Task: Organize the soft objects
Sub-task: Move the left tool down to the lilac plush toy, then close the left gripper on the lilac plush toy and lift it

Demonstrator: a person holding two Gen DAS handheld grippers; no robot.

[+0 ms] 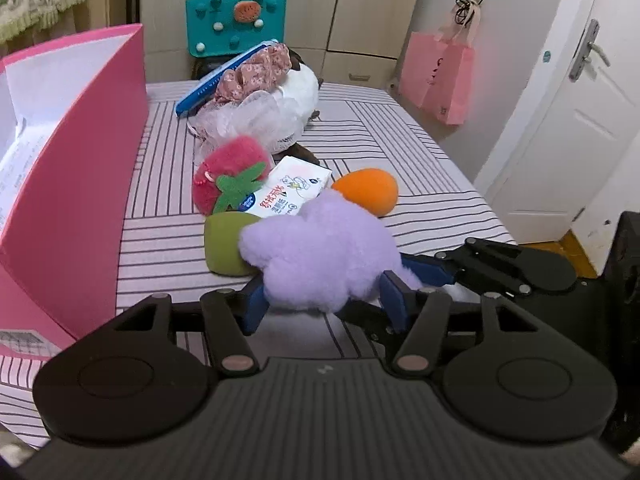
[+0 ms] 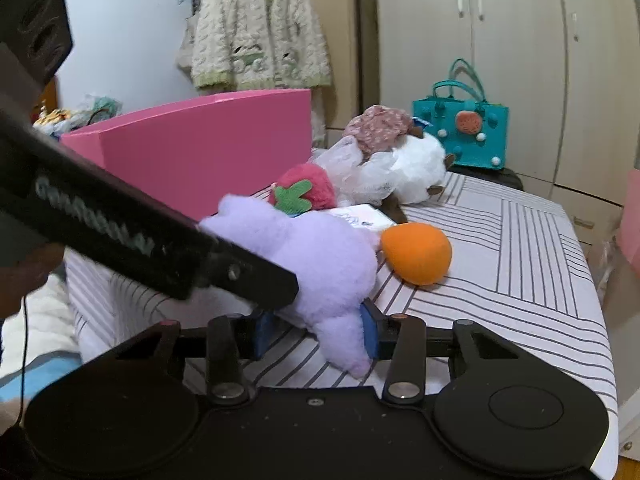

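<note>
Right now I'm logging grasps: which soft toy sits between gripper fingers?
The fluffy lilac plush; both grippers flank it. The orange egg-shaped sponge lies untouched.

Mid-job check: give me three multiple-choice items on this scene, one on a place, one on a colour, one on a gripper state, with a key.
1. Where does the pink box stand?
A. left of the toy pile
B. right of the toy pile
C. on the floor

2. What colour is the egg-shaped toy beside the purple plush?
A. blue
B. orange
C. white

3. What does the left gripper do?
A. hangs open, apart from everything
B. clamps the strawberry
C. closes on the purple plush

Key: 1 A, the box fills the left edge of the left wrist view; 2 B, plainly orange; 3 C, its blue pads press into the plush from both sides.
</note>
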